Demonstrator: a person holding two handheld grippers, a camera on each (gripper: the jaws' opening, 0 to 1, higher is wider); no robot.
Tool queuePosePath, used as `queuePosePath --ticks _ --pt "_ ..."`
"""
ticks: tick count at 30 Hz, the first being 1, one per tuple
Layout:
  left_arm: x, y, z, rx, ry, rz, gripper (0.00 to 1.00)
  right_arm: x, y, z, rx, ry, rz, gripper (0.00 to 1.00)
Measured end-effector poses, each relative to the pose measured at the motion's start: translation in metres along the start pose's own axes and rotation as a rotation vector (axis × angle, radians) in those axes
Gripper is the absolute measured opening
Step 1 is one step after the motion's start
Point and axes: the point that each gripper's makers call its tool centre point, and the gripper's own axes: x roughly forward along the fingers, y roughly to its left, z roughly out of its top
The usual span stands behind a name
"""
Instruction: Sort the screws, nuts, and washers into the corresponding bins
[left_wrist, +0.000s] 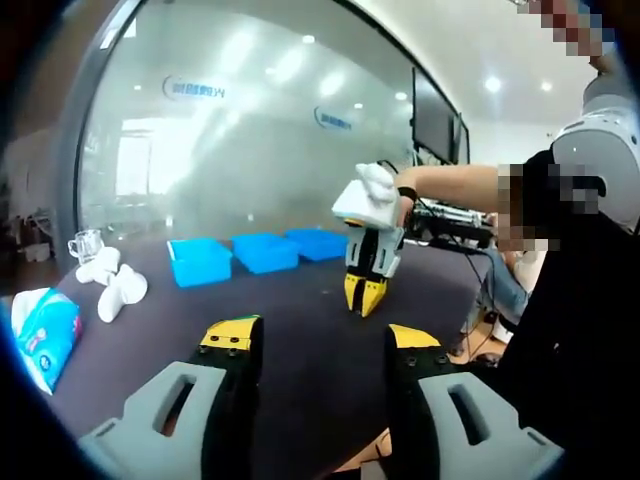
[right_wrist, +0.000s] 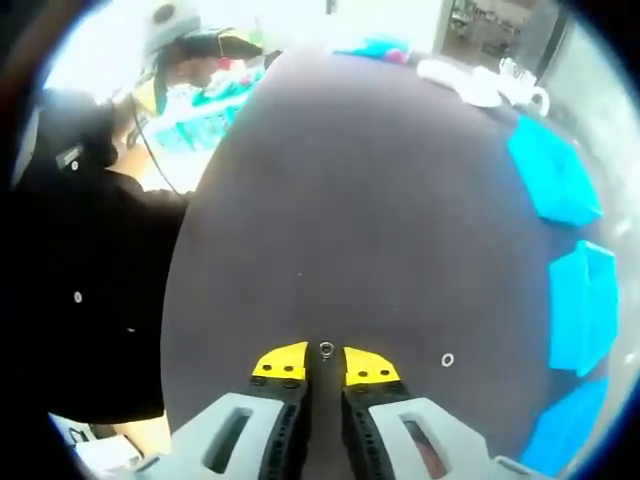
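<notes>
My right gripper (right_wrist: 326, 364) points down at the dark table (right_wrist: 350, 200), its jaws only a narrow gap apart. A small metal ring, nut or washer (right_wrist: 326, 349), lies on the table just ahead of that gap, touching neither tip. A second small washer (right_wrist: 447, 359) lies to its right, and a tiny speck (right_wrist: 297, 274) sits farther out. Three blue bins (right_wrist: 553, 180) (right_wrist: 580, 305) (right_wrist: 570, 425) line the right side. In the left gripper view, my left gripper (left_wrist: 322, 340) is wide open and holds nothing. Beyond it a hand holds the right gripper (left_wrist: 365, 292) tip-down on the table, in front of the blue bins (left_wrist: 265, 252).
White cups (left_wrist: 112, 288), a glass mug (left_wrist: 85, 243) and a blue tissue pack (left_wrist: 45, 335) sit at the table's left end. A glass wall stands behind the table. A person in black (left_wrist: 570, 300) stands at the right edge. Cluttered shelving (right_wrist: 195, 110) lies beyond the table.
</notes>
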Motion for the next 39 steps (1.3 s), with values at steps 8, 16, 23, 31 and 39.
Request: queuePosePath --ticks 8,16,23,31,39 --pt "0.000 0.000 0.002 0.002 -0.002 0.004 0.47 0.000 0.007 0.000 -0.031 0.013 -0.015 0.02" --pt "-0.002 -0.001 0.005 0.006 -0.010 0.006 0.47 -0.010 0.012 0.001 -0.020 -0.022 -0.025 0.02" --pt "-0.003 -0.001 0.008 0.004 -0.020 0.010 0.47 -0.035 0.013 0.005 0.037 -0.150 -0.070 0.02" --pt "-0.005 0.003 0.014 0.006 -0.035 0.017 0.47 -0.076 0.008 0.005 0.141 -0.359 -0.179 0.02" --pt "-0.005 0.005 0.019 0.006 -0.052 0.028 0.47 -0.119 -0.003 -0.005 0.265 -0.606 -0.366 0.02"
